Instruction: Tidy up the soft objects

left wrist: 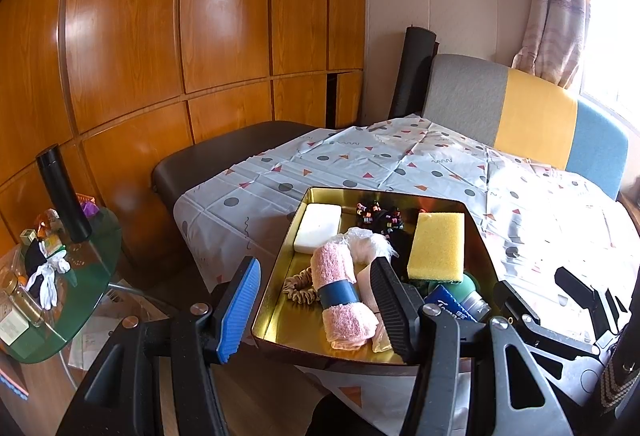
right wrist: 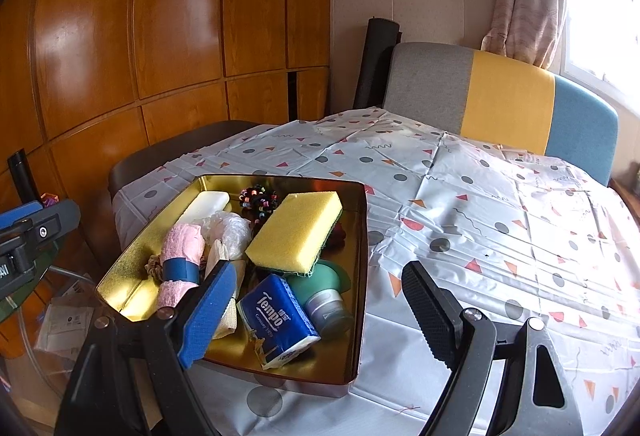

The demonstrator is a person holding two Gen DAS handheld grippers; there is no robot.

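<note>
A gold tin tray sits at the near edge of the patterned tablecloth. It holds a rolled pink towel with a blue band, a yellow sponge, a blue tissue pack, a green bottle, a white block, beaded hair ties and a beige scrunchie. My left gripper is open over the tray's near-left corner, astride the towel. My right gripper is open above the tissue pack, holding nothing.
A round glass side table at the left carries a black bottle, gloves and jars. A dark stool stands behind the table's left corner. A grey, yellow and blue chair back stands at the far side.
</note>
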